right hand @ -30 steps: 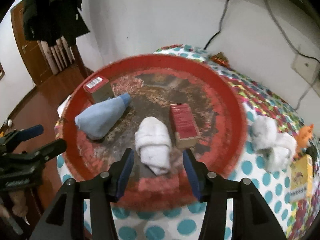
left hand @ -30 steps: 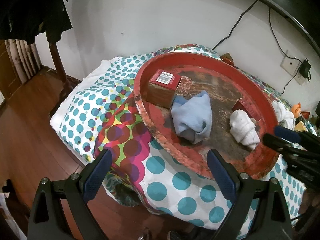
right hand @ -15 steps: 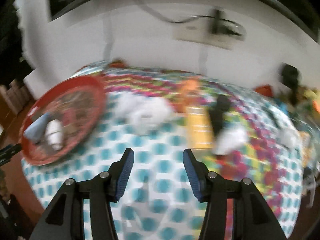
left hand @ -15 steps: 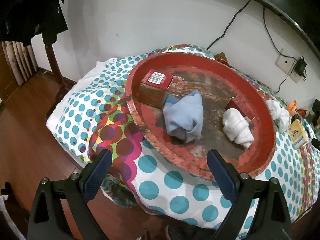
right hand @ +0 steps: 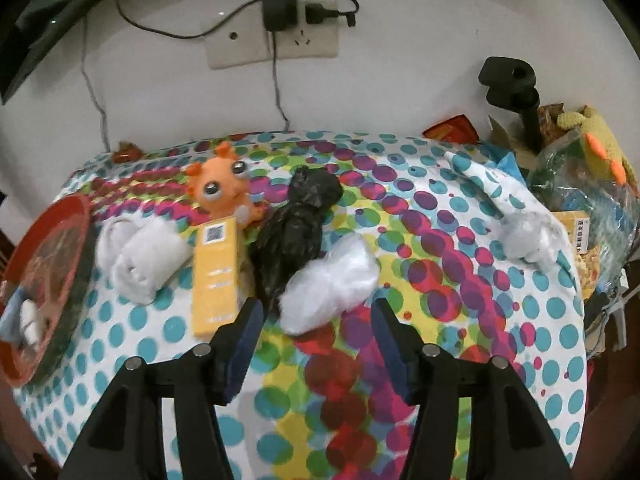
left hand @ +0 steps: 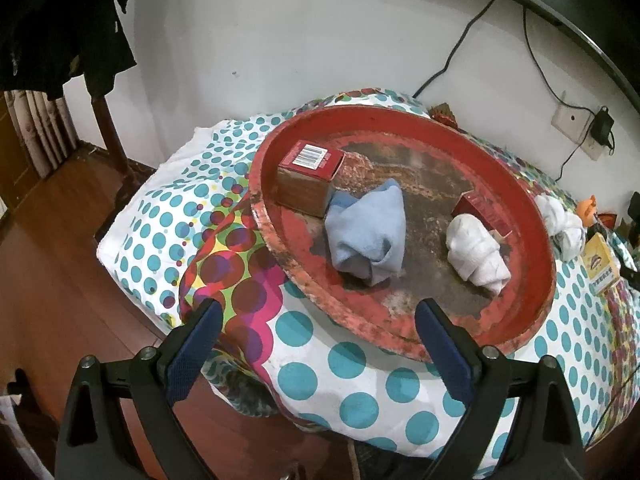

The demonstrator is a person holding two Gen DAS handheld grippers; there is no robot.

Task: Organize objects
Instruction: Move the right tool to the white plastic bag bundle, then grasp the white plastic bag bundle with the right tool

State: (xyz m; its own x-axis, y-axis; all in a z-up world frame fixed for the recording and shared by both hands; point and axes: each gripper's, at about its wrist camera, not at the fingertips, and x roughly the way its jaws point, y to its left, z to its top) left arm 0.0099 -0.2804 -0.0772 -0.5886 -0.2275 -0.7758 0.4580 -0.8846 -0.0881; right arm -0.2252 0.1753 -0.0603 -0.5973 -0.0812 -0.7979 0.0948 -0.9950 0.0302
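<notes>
Dotted tablecloth [right hand: 500,340] | right gripper [right hand: 316,316] opening, empty | white bag [right hand: 330,280] just ahead

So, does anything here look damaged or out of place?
Yes. The red tray is badly worn: its paint has flaked off across the floor and near rim. It also hangs over the edge of the dotted cloth. On that cloth, a black plastic bag lies crumpled.

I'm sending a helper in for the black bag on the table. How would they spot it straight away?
On the dotted tablecloth, find the orange toy near the wall. The black bag lies just right of it, between the yellow box and a white plastic wad: the only dark, crinkled bundle there.
</notes>
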